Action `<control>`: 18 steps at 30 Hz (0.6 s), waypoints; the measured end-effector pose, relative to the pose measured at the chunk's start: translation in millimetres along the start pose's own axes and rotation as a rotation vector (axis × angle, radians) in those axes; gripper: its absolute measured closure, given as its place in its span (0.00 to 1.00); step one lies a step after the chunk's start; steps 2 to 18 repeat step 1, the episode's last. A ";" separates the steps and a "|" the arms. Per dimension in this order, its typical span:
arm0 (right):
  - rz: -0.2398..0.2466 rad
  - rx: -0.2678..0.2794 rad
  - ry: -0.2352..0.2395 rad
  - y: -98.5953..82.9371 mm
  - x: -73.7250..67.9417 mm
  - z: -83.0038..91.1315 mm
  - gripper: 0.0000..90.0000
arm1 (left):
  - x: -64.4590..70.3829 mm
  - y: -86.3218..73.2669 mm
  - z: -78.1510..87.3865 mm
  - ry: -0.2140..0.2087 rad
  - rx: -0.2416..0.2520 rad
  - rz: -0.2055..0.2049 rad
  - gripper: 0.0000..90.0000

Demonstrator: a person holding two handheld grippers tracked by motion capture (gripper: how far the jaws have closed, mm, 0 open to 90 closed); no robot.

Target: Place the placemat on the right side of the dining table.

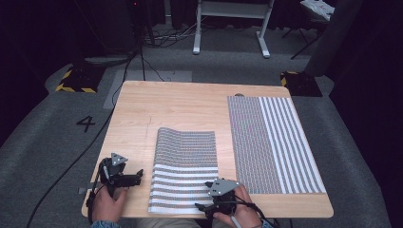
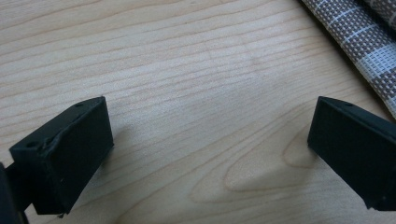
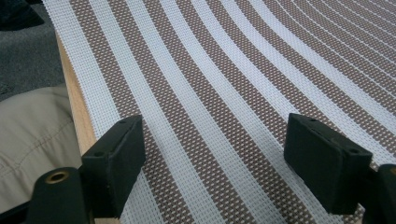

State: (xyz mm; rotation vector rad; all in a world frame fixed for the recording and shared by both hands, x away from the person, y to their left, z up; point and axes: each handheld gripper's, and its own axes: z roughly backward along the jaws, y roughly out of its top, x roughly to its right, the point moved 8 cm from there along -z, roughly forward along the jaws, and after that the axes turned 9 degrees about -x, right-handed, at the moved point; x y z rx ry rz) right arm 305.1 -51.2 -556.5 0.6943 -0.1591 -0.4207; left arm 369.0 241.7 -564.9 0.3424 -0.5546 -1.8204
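The left gripper (image 1: 138, 175) was held wide open over bare table (image 1: 142, 109), just beside the folded mat (image 1: 184, 168). The right gripper (image 1: 201, 195), also wide, was poised over its near edge; both corners should probably be gripped evenly.

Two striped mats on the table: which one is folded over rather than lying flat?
The middle mat, between the two claws: its far edge is a rounded fold. The larger mat on the right lies fully spread.
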 end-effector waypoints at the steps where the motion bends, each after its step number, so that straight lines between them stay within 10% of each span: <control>1: 0.001 0.000 0.000 0.0 0.0 0.0 0.23 | -0.3 0.0 0.1 0.003 0.000 0.000 0.00; 18: 0.001 0.000 0.000 0.0 0.0 0.0 0.23 | -0.3 0.0 0.1 0.003 0.000 0.000 0.00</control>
